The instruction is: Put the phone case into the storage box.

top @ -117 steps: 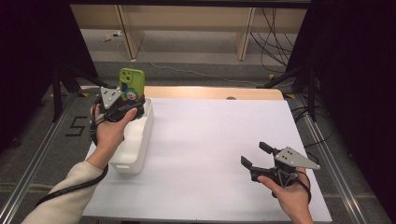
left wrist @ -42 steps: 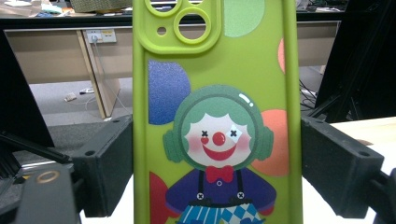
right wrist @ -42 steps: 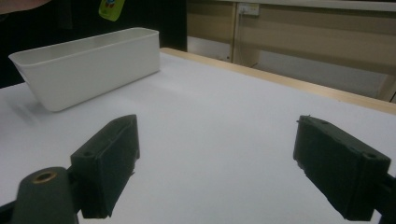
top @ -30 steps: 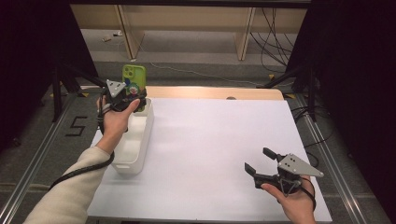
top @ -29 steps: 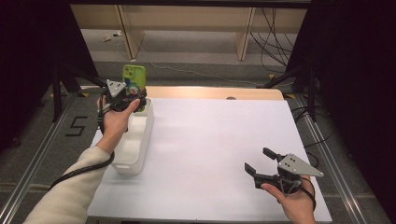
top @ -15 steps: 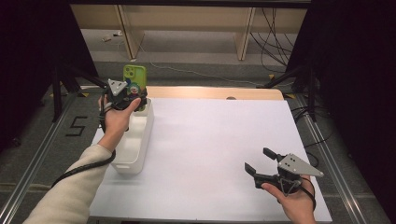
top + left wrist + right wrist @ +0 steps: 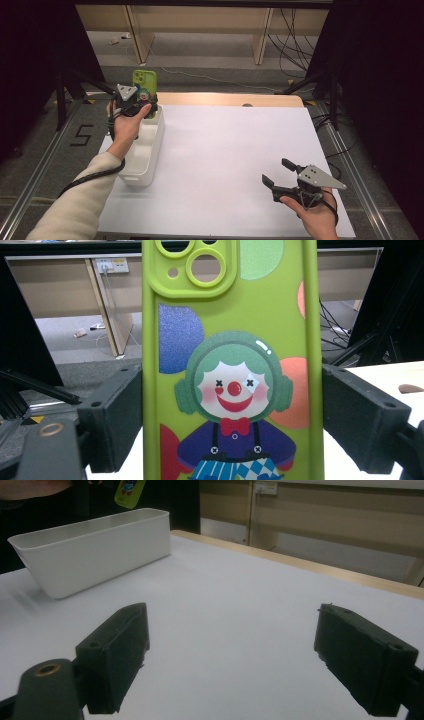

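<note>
The green phone case point(image 7: 230, 365) with a clown print is standing upright between the left tongs point(image 7: 141, 101) — clamped by its two long edges — over the far end of the white bin point(image 7: 148, 150). The left forearm is reaching forward along the bin. The right tongs point(image 7: 280, 173) are hovering, jaws apart, over the white bench point(image 7: 225, 150) — near its front right corner.

Left gripper point(image 7: 141, 102) carried up-frame with the phone case point(image 7: 145, 86)

You moved it from mid-tray to the far end of the white tray point(image 7: 145, 150), upper left of frame; your right gripper point(image 7: 278, 172) dropped slightly toward the bottom right.
</note>
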A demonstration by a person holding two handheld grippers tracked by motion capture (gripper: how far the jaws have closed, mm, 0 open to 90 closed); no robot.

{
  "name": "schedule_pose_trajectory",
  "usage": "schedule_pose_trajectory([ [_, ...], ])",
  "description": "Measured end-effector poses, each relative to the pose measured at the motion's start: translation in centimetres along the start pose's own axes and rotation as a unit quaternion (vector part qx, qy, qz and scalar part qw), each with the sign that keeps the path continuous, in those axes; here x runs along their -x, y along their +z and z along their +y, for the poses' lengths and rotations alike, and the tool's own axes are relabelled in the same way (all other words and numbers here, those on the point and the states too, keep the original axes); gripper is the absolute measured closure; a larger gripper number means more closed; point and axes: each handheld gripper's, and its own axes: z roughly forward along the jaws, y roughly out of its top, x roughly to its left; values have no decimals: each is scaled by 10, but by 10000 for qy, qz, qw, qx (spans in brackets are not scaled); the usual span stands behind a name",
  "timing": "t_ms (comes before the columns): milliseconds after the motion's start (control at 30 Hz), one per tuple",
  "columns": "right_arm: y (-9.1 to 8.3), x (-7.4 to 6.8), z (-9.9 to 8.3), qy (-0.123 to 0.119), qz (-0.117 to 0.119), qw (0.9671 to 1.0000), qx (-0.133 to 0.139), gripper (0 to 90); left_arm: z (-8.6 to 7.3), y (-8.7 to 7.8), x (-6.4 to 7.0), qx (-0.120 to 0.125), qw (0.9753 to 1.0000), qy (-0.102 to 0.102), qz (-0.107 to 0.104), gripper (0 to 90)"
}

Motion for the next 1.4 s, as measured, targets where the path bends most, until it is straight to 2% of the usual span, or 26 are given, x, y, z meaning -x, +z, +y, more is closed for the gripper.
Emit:
schedule_pose_trajectory([
  [533, 0, 0, 0, 11, 14, 10000, 3, 156, -3, 11, 4, -97, 9999, -21, 16, 160],
  [1400, 0, 0, -1, 2, 23, 10000, -17, 156, -9, 24, 0, -257, 9996, -38, 105, 160],
])
